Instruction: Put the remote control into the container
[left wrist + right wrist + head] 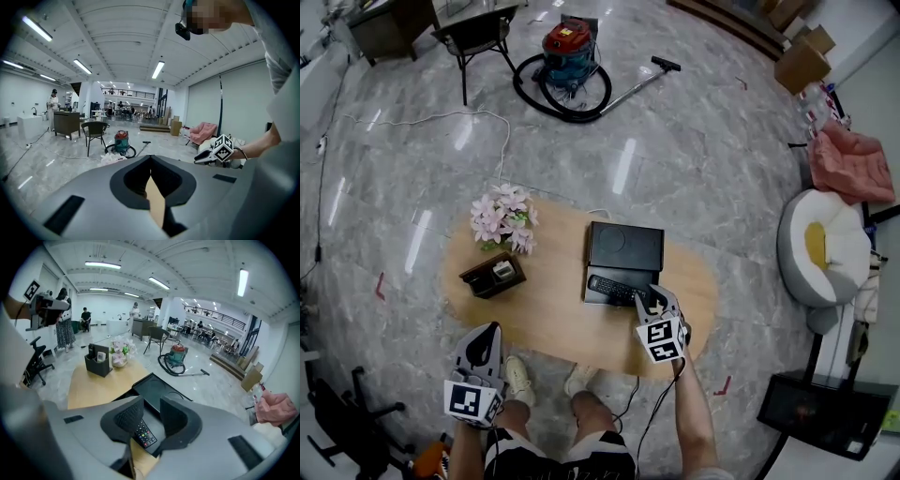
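The remote control (pixel 614 289) lies at the near end of the black container (pixel 625 246) on the counter (pixel 546 305), just below the right hand-held gripper (pixel 655 298), whose jaws stand apart, released.

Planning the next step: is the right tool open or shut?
Open: the right tool has its jaws apart; the remote lies ungripped on the black tray beyond.

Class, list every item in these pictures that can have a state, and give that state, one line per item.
remote control: lying flat on the black tray, not gripped
container: upright on the table, top open, items standing in it
right tool: jaws apart, empty, above the remote control
left tool: jaws together, empty
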